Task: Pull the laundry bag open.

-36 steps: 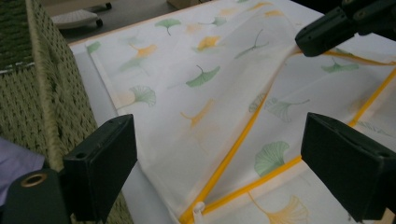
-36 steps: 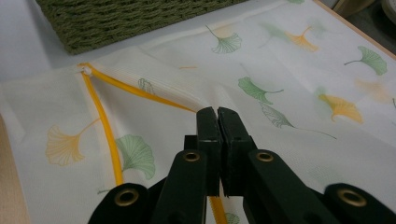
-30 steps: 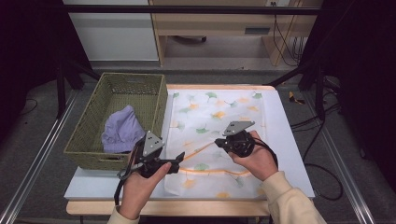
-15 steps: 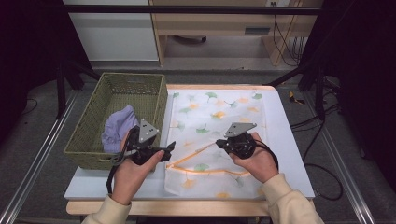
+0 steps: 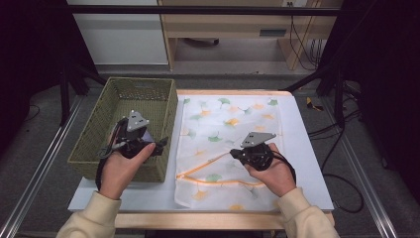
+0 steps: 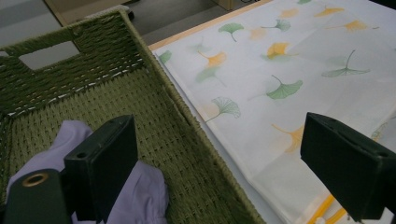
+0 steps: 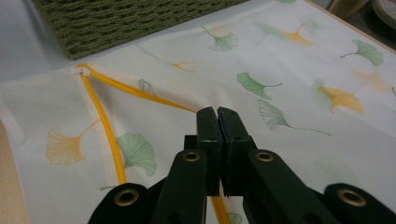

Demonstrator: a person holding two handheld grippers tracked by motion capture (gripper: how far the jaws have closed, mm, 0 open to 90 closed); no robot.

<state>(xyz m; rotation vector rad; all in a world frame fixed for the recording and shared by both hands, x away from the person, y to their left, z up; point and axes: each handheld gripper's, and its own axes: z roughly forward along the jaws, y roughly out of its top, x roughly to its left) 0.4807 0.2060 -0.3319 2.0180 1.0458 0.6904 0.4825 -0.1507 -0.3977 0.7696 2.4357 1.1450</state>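
Observation:
A white mesh bag [image 5: 233,119] printed with ginkgo leaves lies flat on the table, its yellow zipper [image 5: 208,163] open near the front. My right gripper [image 5: 233,154] is shut on the upper zipper edge and holds it slightly raised; in the right gripper view the jaws [image 7: 217,114] meet on the yellow strip [image 7: 100,116]. My left gripper [image 5: 159,145] hovers open over the right wall of the green woven basket [image 5: 106,124]. In the left gripper view its jaws [image 6: 219,135] stand wide with nothing between them, above a lilac cloth [image 6: 140,196] in the basket [image 6: 93,107].
The basket stands on the table's left part, against the bag's left edge [image 6: 196,116]. Bare white tabletop [image 5: 307,163] runs along the right and the front. Behind the table stand a cabinet [image 5: 124,34] and a wooden shelf; cables lie on the floor at right.
My left gripper has risen and moved left from the bag's front left edge to above the basket. The right gripper has kept still, shut on the zipper edge.

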